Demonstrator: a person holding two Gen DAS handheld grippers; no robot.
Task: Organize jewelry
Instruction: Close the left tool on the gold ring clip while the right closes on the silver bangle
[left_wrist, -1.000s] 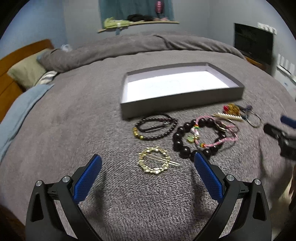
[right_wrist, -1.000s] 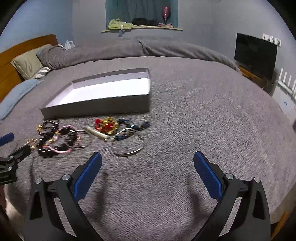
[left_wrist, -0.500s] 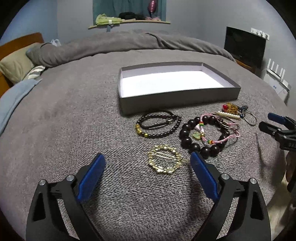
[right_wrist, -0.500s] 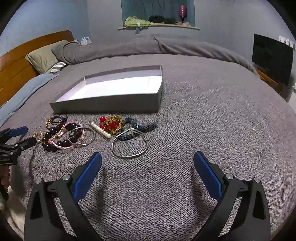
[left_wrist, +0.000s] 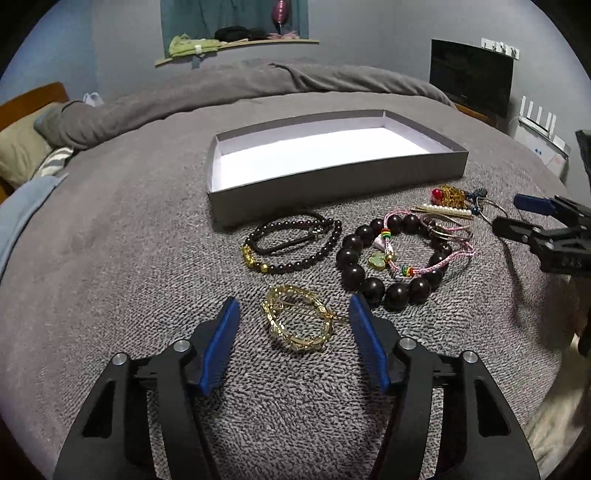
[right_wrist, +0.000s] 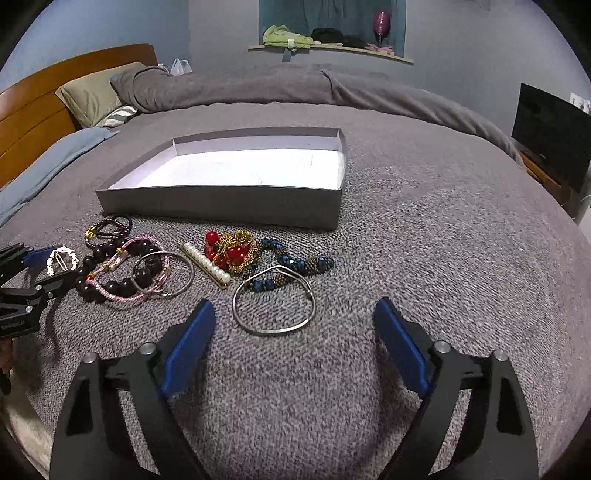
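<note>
— Where's the left gripper (left_wrist: 293, 314)?
— Jaws released, straddling the gold hair clip (left_wrist: 297, 322) on the grey blanket (left_wrist: 110, 258).
— And the right gripper (right_wrist: 294, 317)?
— Spread wide before the silver bangle (right_wrist: 274, 304), near the box (right_wrist: 221, 201).

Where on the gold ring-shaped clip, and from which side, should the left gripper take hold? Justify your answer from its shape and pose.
Grip the rim of the gold clip from above. It lies flat on the blanket, and the open left gripper already straddles it; one finger could probably drop inside the ring, avoiding the pin crossing it.
</note>
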